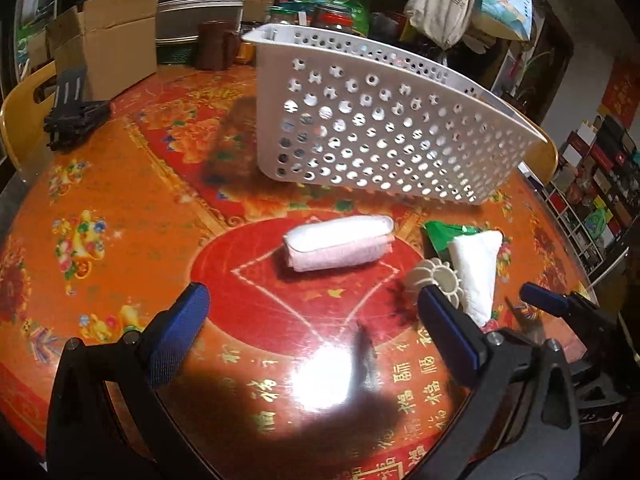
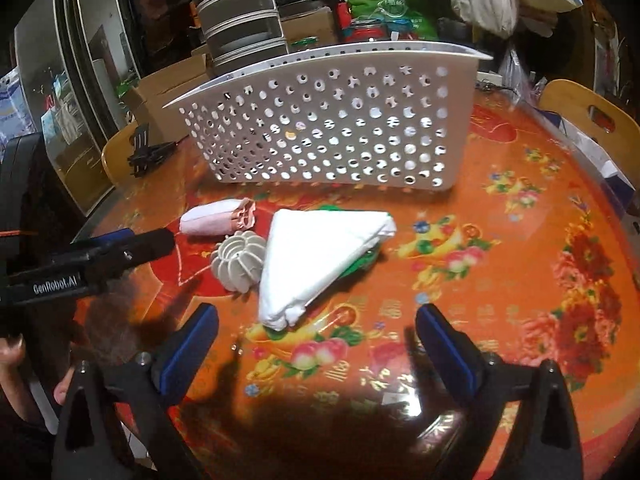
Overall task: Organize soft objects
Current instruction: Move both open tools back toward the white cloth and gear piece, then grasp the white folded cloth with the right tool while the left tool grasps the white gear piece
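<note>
A rolled pink and white towel (image 1: 338, 242) lies on the round red table (image 1: 120, 184), just ahead of my open, empty left gripper (image 1: 312, 312); the right wrist view shows it too (image 2: 212, 220). A folded white cloth (image 2: 316, 260) lies on a green bag (image 2: 360, 262), just ahead of my open, empty right gripper (image 2: 316, 338); it also shows in the left wrist view (image 1: 478, 270). A white perforated basket (image 1: 380, 120) stands behind them (image 2: 320, 120). The left gripper also shows at the left of the right wrist view (image 2: 132, 244).
A beige ribbed plastic piece (image 2: 238, 264) sits between the towel and the cloth (image 1: 436, 276). A black folded stand (image 1: 74, 114) lies at the far left. Cardboard boxes (image 1: 108, 40), jars and bags crowd the far edge. Wooden chairs (image 2: 588, 116) ring the table.
</note>
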